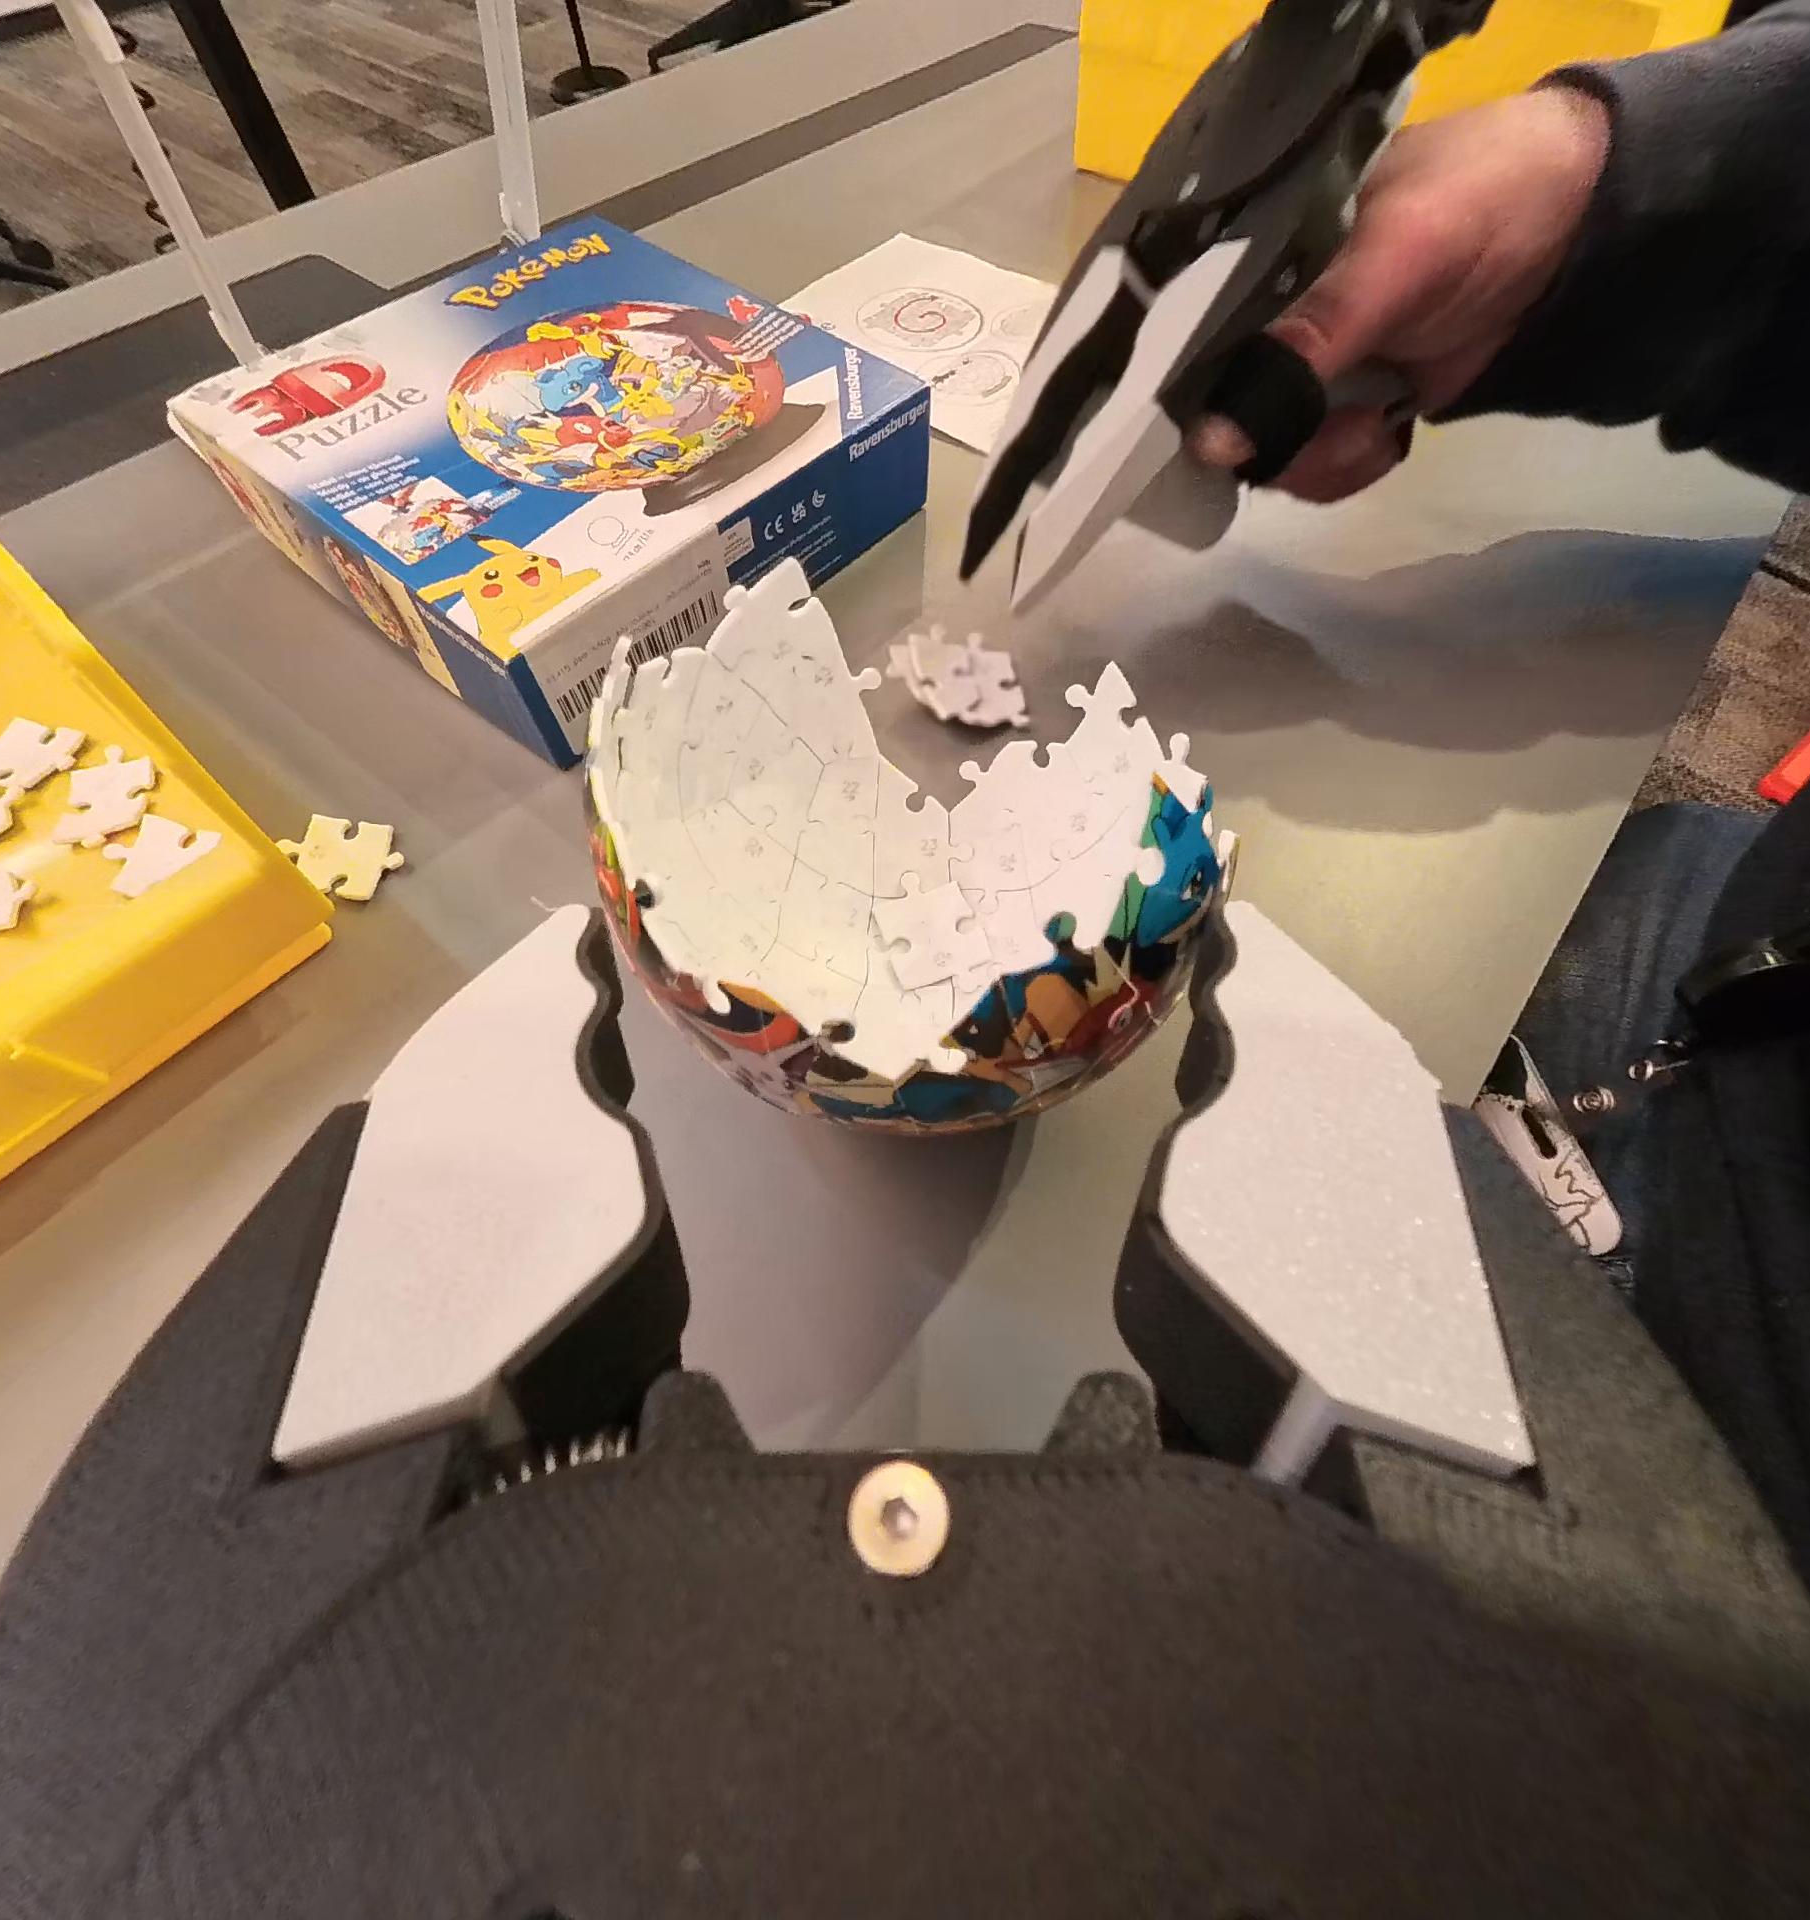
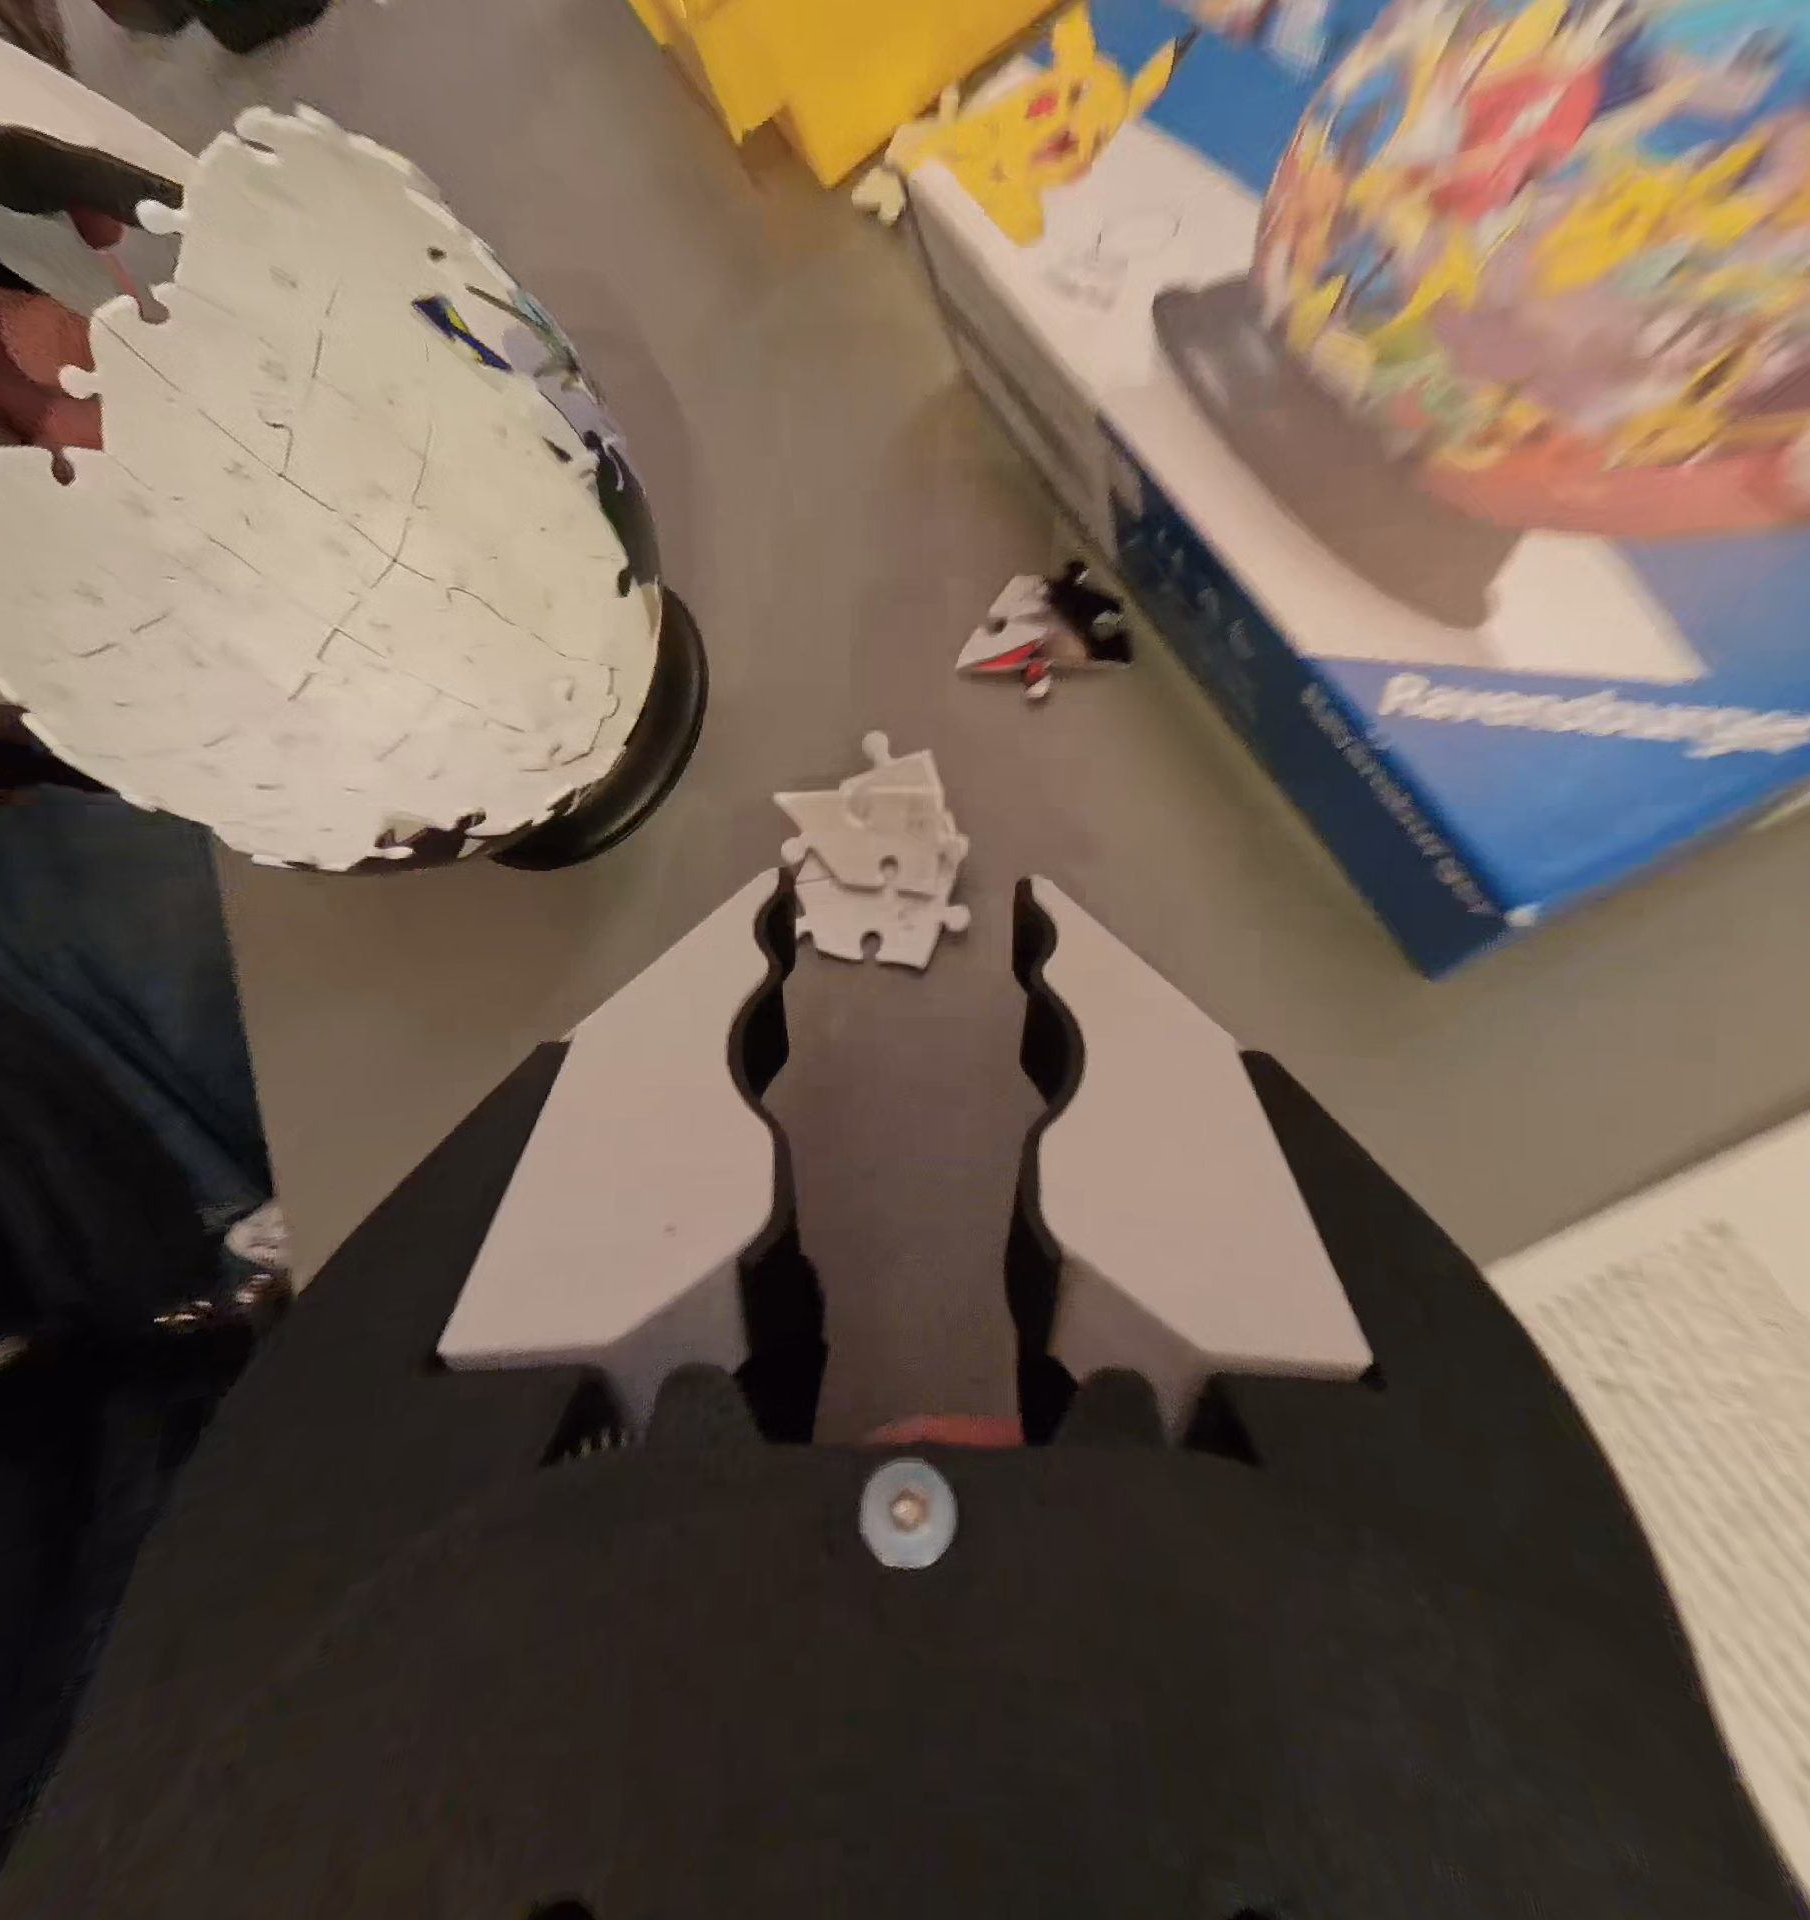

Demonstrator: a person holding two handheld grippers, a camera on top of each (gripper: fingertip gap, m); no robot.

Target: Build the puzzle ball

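R gripper (image 2: 899, 896) half-open above loose pieces (image 2: 875, 883)

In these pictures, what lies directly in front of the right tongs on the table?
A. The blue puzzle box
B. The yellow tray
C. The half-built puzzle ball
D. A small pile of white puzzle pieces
D: in the right wrist view the open right tongs point at a small pile of white puzzle pieces on the grey table, while the puzzle ball sits off to the side.

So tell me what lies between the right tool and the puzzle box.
In the right wrist view: white loose pieces just ahead of the right tool, and a printed piece nearer the puzzle box.
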